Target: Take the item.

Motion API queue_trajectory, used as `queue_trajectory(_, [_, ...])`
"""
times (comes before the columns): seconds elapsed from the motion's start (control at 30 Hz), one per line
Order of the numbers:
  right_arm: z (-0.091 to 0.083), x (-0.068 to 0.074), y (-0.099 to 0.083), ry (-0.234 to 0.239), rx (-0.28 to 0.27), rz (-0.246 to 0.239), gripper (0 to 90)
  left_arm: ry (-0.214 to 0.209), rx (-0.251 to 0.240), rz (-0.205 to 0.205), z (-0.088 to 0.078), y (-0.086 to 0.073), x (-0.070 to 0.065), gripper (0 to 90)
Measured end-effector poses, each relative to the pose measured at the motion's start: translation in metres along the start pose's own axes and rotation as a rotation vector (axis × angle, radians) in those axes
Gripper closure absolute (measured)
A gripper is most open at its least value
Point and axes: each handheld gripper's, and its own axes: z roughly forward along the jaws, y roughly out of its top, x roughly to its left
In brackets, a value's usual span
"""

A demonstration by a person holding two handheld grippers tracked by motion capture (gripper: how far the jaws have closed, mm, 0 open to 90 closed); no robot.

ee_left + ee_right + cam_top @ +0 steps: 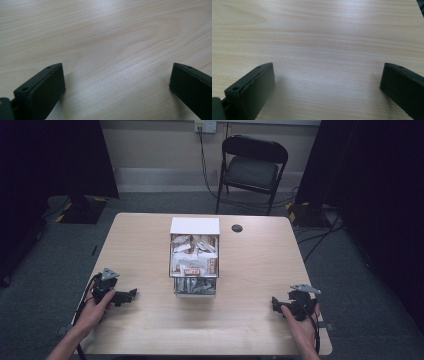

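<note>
Nearest us we see the left gripper (131,294) and right gripper (275,303) low over the pale wood-grain table (250,265), both with jaws spread wide and holding nothing. Farther, at the table's centre, stands a boxy wire rack (194,257) full of crinkled packets, white top.

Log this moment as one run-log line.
left gripper: open, empty | right gripper: open, empty | white wire-front box of packets: table centre, untouched

The packets (194,254) in the wire basket (172,270) are too small to read. The picture's bottom edge cuts off both forearms.
</note>
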Motion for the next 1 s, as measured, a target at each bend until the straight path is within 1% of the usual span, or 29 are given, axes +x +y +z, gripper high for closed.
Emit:
queue_trajectory(0.33, [0.0,0.0,0.0,-0.001,0.001,0.003,0.0,0.0,0.0,0.0,0.0,0.0,0.0,0.0])
queue_trajectory(0.5, [-0.002,0.002,0.001,0.015,0.02,-0.004,0.3,0.0,0.0,0.0,0.0,0.0,0.0,0.0])
queue_trajectory(0.53, [-0.002,0.002,0.002,0.018,0.025,-0.009,1.3,-0.001,0.002,0.003,0.0,0.0,0.0,0.0])
queue_trajectory(0.6, [-0.003,0.002,0.002,0.024,0.017,-0.009,6.5,0.0,0.0,0.0,0.0,0.0,0.0,0.0])
queue_trajectory(0.63, [-0.005,0.002,0.003,0.034,0.007,-0.023,14.7,0.0,0.0,0.0,0.0,0.0,0.0,0.0])
queue_trajectory(0.67, [-0.006,0.002,0.003,0.043,0.002,-0.03,19.3,0.0,0.0,0.0,0.0,0.0,0.0,0.0])
queue_trajectory(0.73, [-0.008,0.002,0.004,0.044,-0.002,-0.03,13.5,-0.001,0.002,0.003,0.0,0.0,0.0,0.0])
queue_trajectory(0.77, [-0.008,0.003,0.004,0.033,-0.006,-0.026,14.8,0.0,0.0,0.0,0.0,0.0,0.0,0.0])
queue_trajectory(0.8, [-0.009,0.003,0.004,0.033,-0.008,-0.025,16.7,0.0,0.0,0.0,0.0,0.0,0.0,0.0])
queue_trajectory(0.87, [-0.009,0.002,0.004,0.043,0.0,-0.026,14.6,0.0,0.0,0.0,0.0,0.0,0.0,0.0])
queue_trajectory(0.9, [-0.009,0.002,0.004,0.049,0.005,-0.027,15.6,0.0,0.0,0.0,0.0,0.0,0.0,0.0])
queue_trajectory(0.93, [-0.01,0.002,0.005,0.056,0.001,-0.024,14.9,-0.001,0.001,0.002,0.0,0.0,0.0,0.0])
queue_trajectory(1.0, [-0.012,0.001,0.005,0.067,-0.009,-0.015,16.7,0.0,0.0,0.0,0.0,0.0,0.0,0.0])
